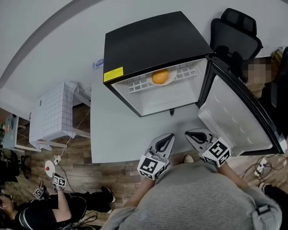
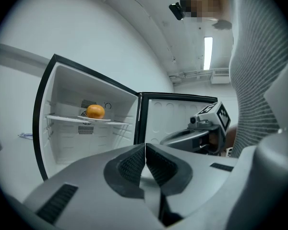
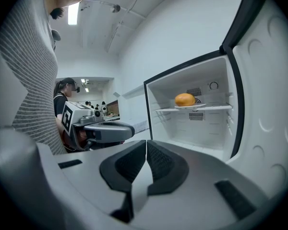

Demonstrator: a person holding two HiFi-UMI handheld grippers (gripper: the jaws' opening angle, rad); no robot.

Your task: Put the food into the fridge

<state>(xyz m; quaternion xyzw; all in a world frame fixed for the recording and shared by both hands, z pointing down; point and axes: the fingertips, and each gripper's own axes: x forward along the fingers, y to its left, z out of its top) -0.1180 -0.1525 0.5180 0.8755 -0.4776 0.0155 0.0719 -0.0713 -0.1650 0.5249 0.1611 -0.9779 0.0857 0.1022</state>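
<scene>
A small black fridge (image 1: 153,47) stands on a white table (image 1: 110,138) with its door (image 1: 237,119) swung open to the right. An orange round piece of food (image 1: 160,76) lies on a white plate on the wire shelf inside; it also shows in the left gripper view (image 2: 95,111) and the right gripper view (image 3: 185,99). My left gripper (image 1: 169,139) is shut and empty, held near my body in front of the fridge. My right gripper (image 1: 192,135) is beside it, also shut with nothing between the pads.
A white grid-patterned cabinet (image 1: 50,114) stands left of the table. A black office chair (image 1: 235,32) is behind the fridge door. Another person sits on the floor at bottom left (image 1: 43,210) holding grippers. Cables lie on the floor at right (image 1: 261,166).
</scene>
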